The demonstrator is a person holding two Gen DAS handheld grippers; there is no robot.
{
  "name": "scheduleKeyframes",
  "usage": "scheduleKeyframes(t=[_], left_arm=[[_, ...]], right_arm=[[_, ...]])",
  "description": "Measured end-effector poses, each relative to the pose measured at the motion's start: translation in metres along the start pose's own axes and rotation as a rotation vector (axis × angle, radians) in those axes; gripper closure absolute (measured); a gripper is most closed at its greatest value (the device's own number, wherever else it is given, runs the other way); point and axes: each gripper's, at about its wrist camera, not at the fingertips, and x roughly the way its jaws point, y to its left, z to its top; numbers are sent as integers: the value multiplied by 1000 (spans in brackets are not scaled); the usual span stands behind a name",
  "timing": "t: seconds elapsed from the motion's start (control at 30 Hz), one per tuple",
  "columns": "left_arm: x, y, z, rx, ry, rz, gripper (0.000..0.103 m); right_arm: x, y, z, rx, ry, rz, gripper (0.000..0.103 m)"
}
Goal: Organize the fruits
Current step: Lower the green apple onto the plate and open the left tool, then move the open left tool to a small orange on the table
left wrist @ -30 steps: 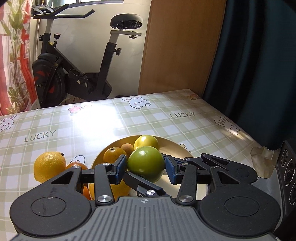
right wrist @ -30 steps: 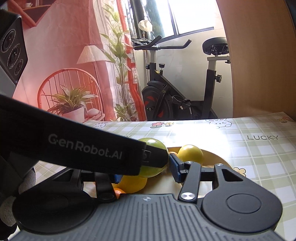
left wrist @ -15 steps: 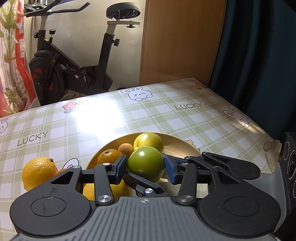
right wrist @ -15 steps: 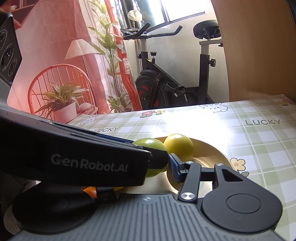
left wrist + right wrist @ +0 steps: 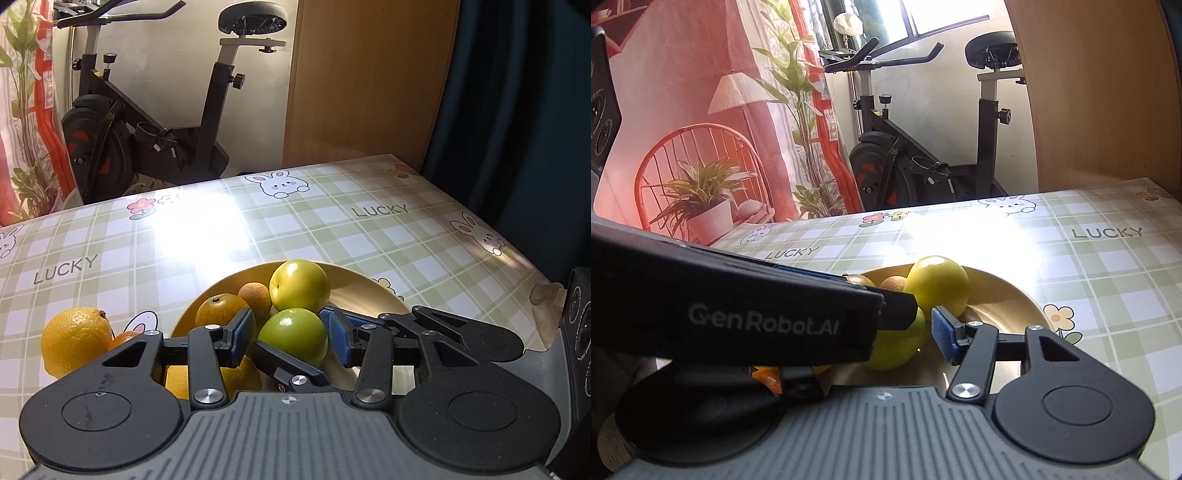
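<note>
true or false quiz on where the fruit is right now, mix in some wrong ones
1. The green fruit sits between the fingers of the left claw. True.
2. The large orange lies in the bowl. False: it rests on the tablecloth, outside the bowl.
3. A yellow fruit is in the bowl beyond the green one. True.
4. The tablecloth is plain white. False: green checks with rabbits and "LUCKY".
</note>
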Motion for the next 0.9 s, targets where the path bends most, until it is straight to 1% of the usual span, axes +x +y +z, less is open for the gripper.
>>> scheduleKeyframes(t=[0.17,0.3,0.4,0.53,0.63,0.77,0.9], left_arm=[[-20,10,2,-29,-61,-10,55],[-40,26,1,-52,-105,15,55],[-51,46,-2,-83,-114,50,55],[-65,80,-9,-184,-125,106,55],[-77,102,-16,-226,-129,144,56],[-89,121,-23,-259,-140,176,56],[-97,137,-29,-300,-147,180,56]], right_arm=[[-10,1,-4,-5,-50,12,46],[-18,2,-6,-6,-84,20,45],[-19,1,-6,1,-91,19,43],[-20,1,-6,2,-94,22,43],[-21,1,-7,4,-92,22,42],[-23,1,-7,6,-95,17,41],[-27,2,-7,13,-103,-10,41]])
